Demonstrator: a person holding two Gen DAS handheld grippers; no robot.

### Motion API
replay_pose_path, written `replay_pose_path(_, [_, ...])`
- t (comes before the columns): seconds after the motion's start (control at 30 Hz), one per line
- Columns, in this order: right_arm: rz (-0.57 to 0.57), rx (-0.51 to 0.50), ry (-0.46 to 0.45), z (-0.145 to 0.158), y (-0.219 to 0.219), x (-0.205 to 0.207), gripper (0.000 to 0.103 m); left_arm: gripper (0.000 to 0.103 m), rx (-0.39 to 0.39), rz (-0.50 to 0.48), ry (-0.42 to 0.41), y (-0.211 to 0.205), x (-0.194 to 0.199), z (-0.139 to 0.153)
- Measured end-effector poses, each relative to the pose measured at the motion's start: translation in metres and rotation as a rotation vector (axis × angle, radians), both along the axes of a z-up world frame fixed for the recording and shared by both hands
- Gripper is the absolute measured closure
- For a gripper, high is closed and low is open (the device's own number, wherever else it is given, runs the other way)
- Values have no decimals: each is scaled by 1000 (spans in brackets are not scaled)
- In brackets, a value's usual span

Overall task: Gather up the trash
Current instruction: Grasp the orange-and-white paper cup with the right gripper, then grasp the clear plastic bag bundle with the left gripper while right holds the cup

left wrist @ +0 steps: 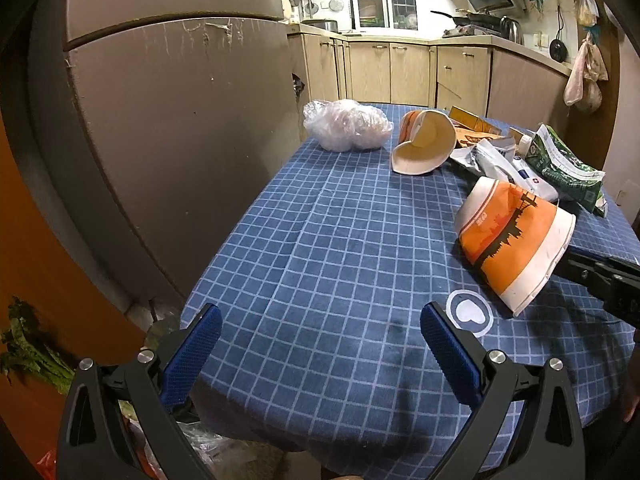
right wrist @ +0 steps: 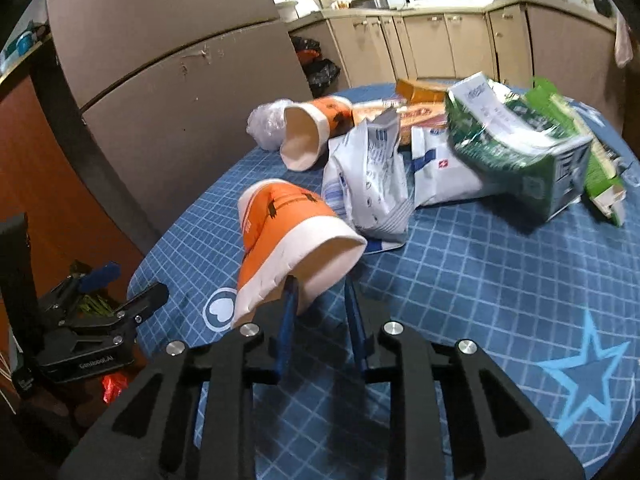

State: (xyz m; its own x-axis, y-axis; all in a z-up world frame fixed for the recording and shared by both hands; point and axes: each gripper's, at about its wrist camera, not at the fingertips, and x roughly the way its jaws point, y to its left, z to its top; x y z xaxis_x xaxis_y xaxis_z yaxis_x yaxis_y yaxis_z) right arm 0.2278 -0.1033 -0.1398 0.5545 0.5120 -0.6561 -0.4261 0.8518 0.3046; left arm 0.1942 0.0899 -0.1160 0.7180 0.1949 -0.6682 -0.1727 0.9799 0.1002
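Orange-white paper cup crushed, on side near counter front. Second cup tipped further back, beside clear plastic bag. White pouches, green carton, orange boxes piled right.

Left gripper: black plastic frame, triangular cutouts, silver round screws, blue textured pads. Right gripper: same black frame, silver screws, thin blue fingers. White "GenRobot.AI" lettering on left gripper body, at 9 o'clock in right wrist view.

Matt checked cloth tablecloth, glossy paper cup — crinkly clear plastic bag.
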Motion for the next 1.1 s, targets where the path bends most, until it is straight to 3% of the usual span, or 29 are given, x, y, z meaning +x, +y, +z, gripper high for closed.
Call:
replay_pose_path(0.13, [36, 54, 14, 1, 4, 6, 91, 3, -8, 6, -1, 2, 2, 1])
replay_pose_path(0.37, [85, 115, 15, 7, 3, -4, 99, 3, -11, 9, -11, 2, 5, 6])
replay_pose_path(0.5, [61, 100, -2, 17, -10, -19, 100, 3, -26, -5, -12, 7, 11, 14])
replay_pose_path(0.7, [-12, 68, 4, 24, -28, -27, 100, 3, -34, 26, -103, 18, 52, 47])
replay_pose_path(0.8, [-38, 3, -21, 28, -25, -29, 99, 3, -19, 20, -93, 13, 64, 49])
replay_pose_path(1.1, [-36, -39, -52, 30, -22, -32, 99, 3, 4, 0, -96, 9, 63, 47])
